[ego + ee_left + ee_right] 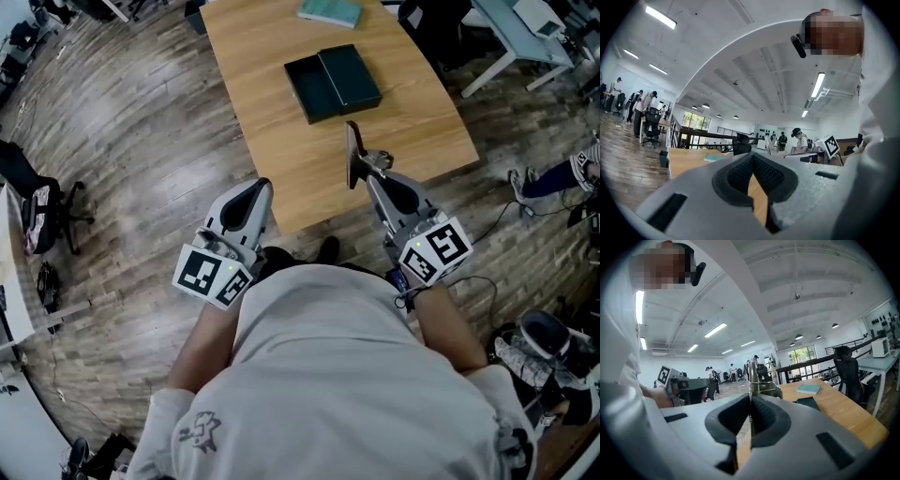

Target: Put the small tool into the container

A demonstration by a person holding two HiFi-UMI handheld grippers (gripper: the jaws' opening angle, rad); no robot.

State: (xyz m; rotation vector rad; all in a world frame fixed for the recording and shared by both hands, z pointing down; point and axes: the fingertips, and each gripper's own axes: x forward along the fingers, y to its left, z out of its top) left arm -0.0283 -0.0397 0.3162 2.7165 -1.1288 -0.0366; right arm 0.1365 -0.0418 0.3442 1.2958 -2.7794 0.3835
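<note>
Open office: plank floor [141, 169], wooden table [281, 150], ceiling strip lights [818, 85].

Seen from the head view, the left gripper [259, 187] and the right gripper [367, 173] each had a light grey, speckled shell with rounded shoulders, black ribbed pads [740, 176] and a white marker cube [214, 274] printed with black squares near the frame's centre. The person wore a pale grey short-sleeved T-shirt [337, 375] with a small dark emblem [202, 433] at lower left, and a black head camera [798, 46].

The wooden table [272, 141] carries an open dark container [333, 82] and, farther back, a teal book [330, 11].
</note>
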